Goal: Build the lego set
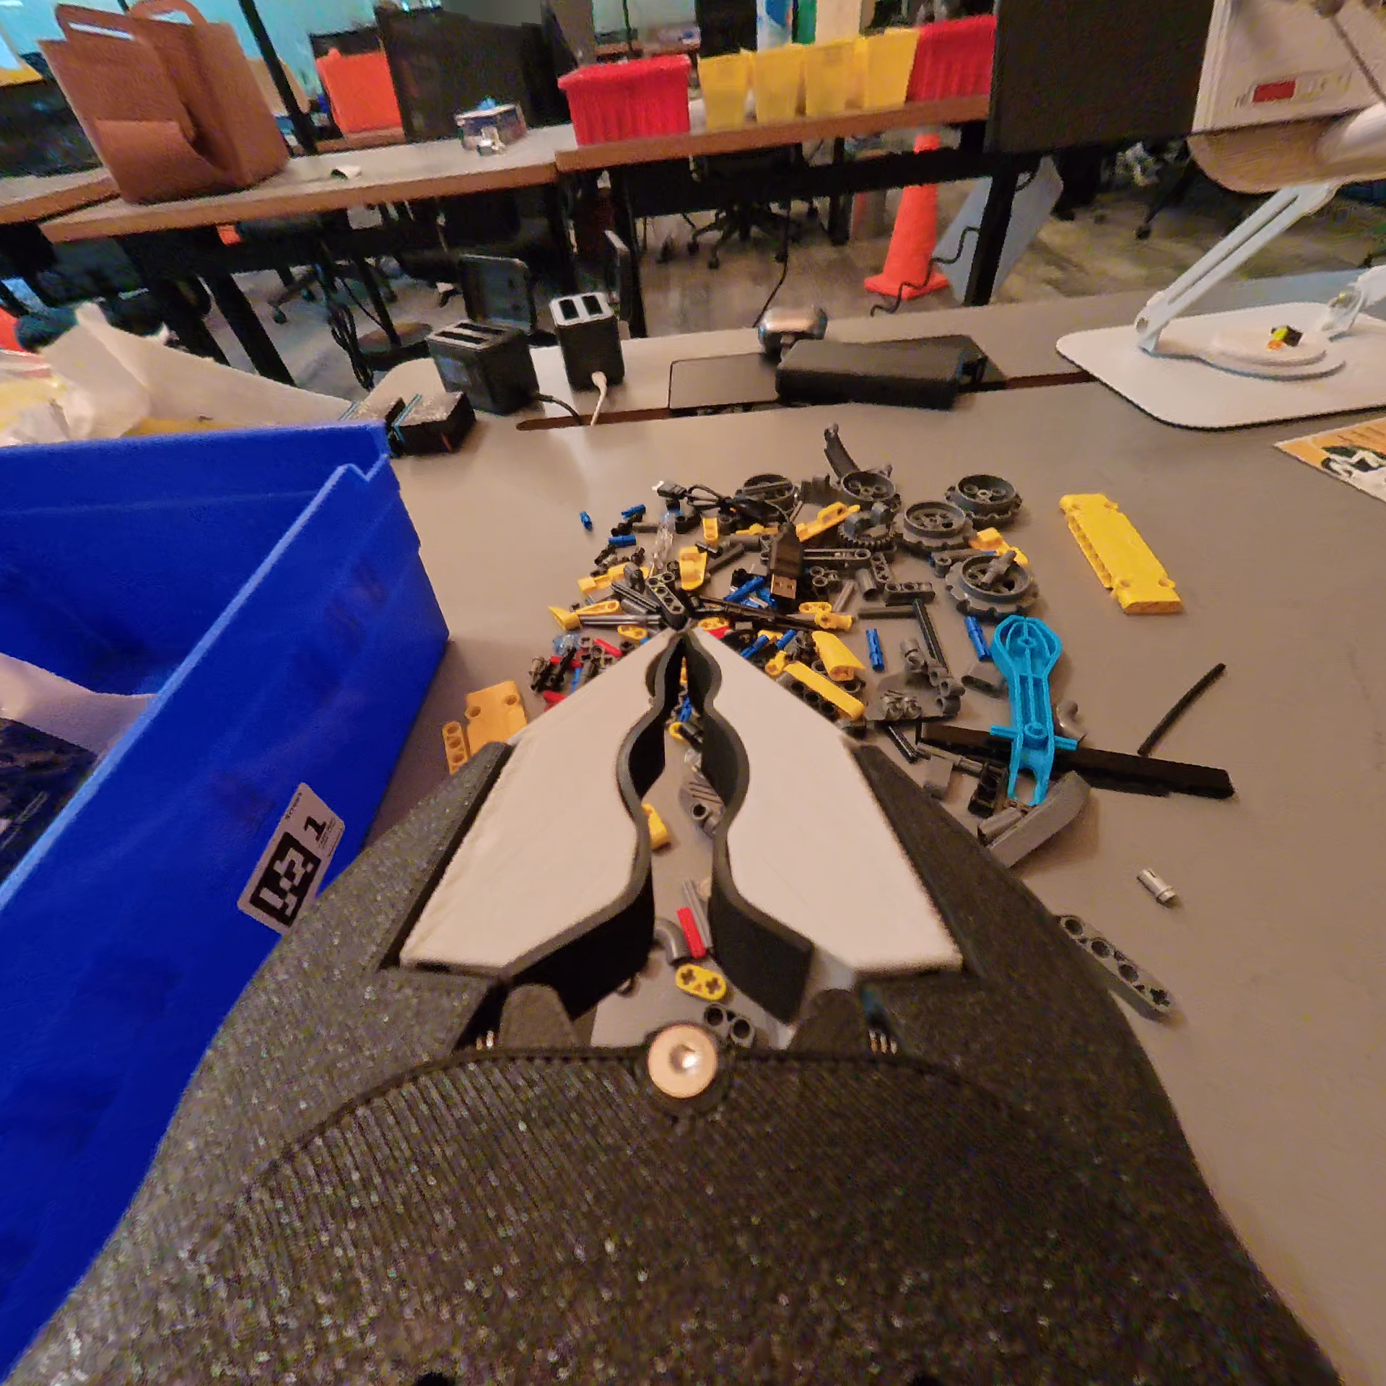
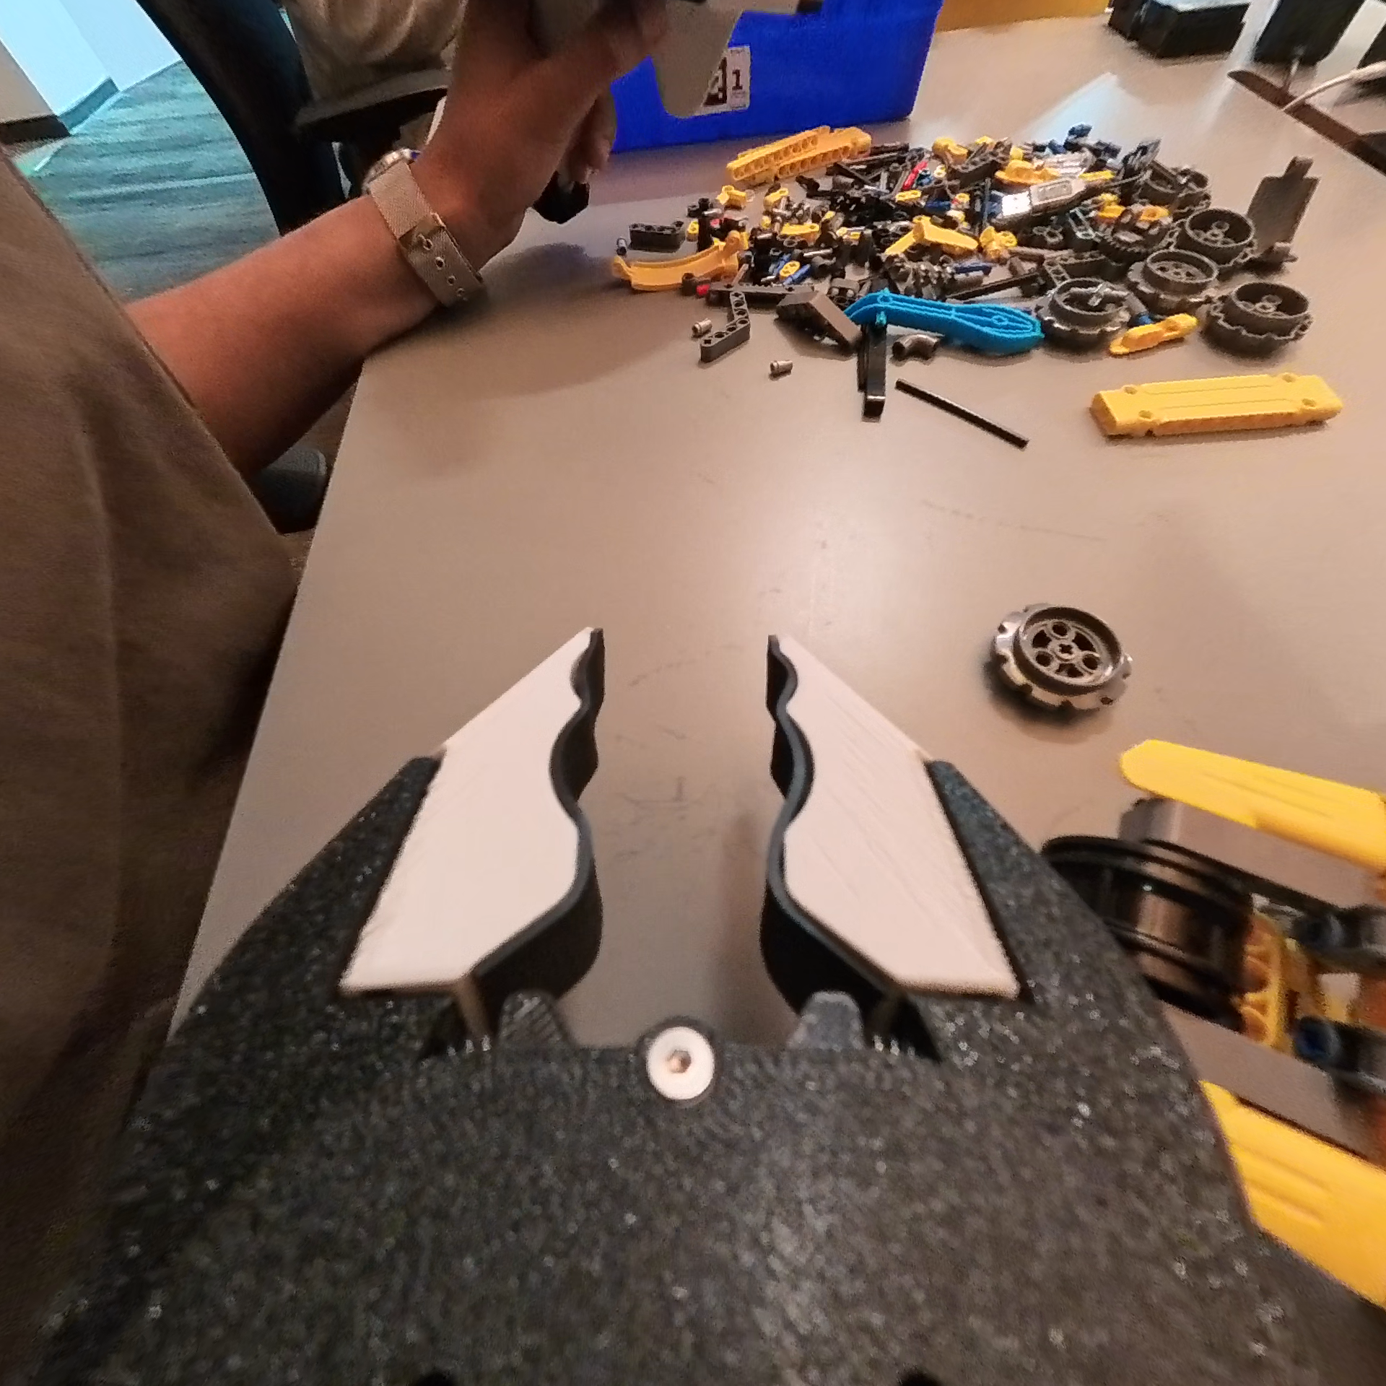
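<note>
My left gripper [image 1: 684, 637] is shut, its tips meeting just above the near edge of a pile of small yellow, black, grey and blue building-toy parts [image 1: 787, 585]. I cannot tell whether a piece is pinched between the tips. It also shows in the right wrist view [image 2: 686, 90], held up by a hand [image 2: 525, 127] beside the pile [image 2: 975, 225]. My right gripper [image 2: 684, 652] is open and empty over the bare grey table [image 2: 675, 487]. A loose dark grey wheel [image 2: 1063, 666] lies to its right. A partly built yellow model [image 2: 1237, 937] sits at the right edge.
A blue bin [image 1: 225, 675] stands left of the pile. A light blue tool [image 1: 1024, 697] and a long yellow panel [image 1: 1119, 553] lie right of it. Black chargers [image 1: 487, 364] and a white stand base [image 1: 1215, 382] line the far edge. A person's forearm [image 2: 300, 322] crosses the table's left edge. The gap from one gripper's tips to the other's is roughly 35 cm. My left tips are about 35 cm from the loose dark grey wheel [image 2: 1063, 666], my right tips only 9 cm.
</note>
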`<state>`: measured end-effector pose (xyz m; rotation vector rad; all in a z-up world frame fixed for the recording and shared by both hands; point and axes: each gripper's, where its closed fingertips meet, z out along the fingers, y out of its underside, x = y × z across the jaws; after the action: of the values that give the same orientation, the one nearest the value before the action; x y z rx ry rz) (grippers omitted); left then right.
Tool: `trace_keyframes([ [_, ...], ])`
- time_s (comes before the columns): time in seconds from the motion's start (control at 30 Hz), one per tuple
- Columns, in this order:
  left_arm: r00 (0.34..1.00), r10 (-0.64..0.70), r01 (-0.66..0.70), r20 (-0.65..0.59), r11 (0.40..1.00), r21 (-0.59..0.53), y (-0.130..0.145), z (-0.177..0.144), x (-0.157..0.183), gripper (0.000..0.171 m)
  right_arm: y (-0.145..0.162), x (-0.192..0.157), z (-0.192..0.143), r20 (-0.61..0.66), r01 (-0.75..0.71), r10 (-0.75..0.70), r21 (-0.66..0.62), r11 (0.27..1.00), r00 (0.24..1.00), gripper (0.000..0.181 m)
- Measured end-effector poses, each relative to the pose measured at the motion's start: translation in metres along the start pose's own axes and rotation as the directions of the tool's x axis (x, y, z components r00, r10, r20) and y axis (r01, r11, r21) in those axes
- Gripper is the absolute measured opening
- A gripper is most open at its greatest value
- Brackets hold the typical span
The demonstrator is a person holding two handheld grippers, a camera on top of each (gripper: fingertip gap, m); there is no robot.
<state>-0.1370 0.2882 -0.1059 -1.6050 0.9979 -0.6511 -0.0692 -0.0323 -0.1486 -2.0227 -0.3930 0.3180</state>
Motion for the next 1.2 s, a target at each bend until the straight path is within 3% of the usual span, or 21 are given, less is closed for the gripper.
trace_keyframes([
  [0.2, 0.995, -0.101, 0.101, -0.008, 0.994, 0.032, 0.000, -0.005, -0.015, 0.000, -0.006, -0.003, -0.007, -0.013, 0.027, -0.027, 0.054, 0.998, 1.000, 0.039],
  [0.37, 0.988, -0.151, 0.153, -0.043, 0.987, 0.044, 0.000, -0.008, -0.019, 0.002, -0.015, 0.004, -0.018, 0.007, -0.051, 0.050, 0.139, 0.989, 0.999, 0.038],
  [0.53, 0.999, -0.047, 0.047, -0.003, 0.999, -0.020, 0.007, -0.012, -0.026, 0.017, -0.016, 0.011, -0.024, -0.015, -0.068, 0.071, 0.157, 0.985, 0.997, 0.039],
  [0.67, 0.998, 0.055, -0.053, 0.013, 0.994, -0.100, 0.026, -0.019, -0.038, 0.017, -0.015, 0.013, -0.024, -0.039, -0.055, 0.062, 0.154, 0.987, 0.997, 0.039],
  [0.93, 0.993, -0.060, 0.050, -0.101, 0.994, -0.101, 0.035, -0.015, -0.032, 0.017, -0.011, 0.014, -0.019, -0.047, -0.052, 0.058, 0.120, 0.991, 0.997, 0.039],
  [1.2, 0.995, -0.032, 0.018, -0.097, 0.990, -0.143, 0.041, -0.010, -0.028, 0.019, -0.012, 0.014, -0.020, -0.044, -0.060, 0.066, 0.126, 0.990, 0.997, 0.039],
])
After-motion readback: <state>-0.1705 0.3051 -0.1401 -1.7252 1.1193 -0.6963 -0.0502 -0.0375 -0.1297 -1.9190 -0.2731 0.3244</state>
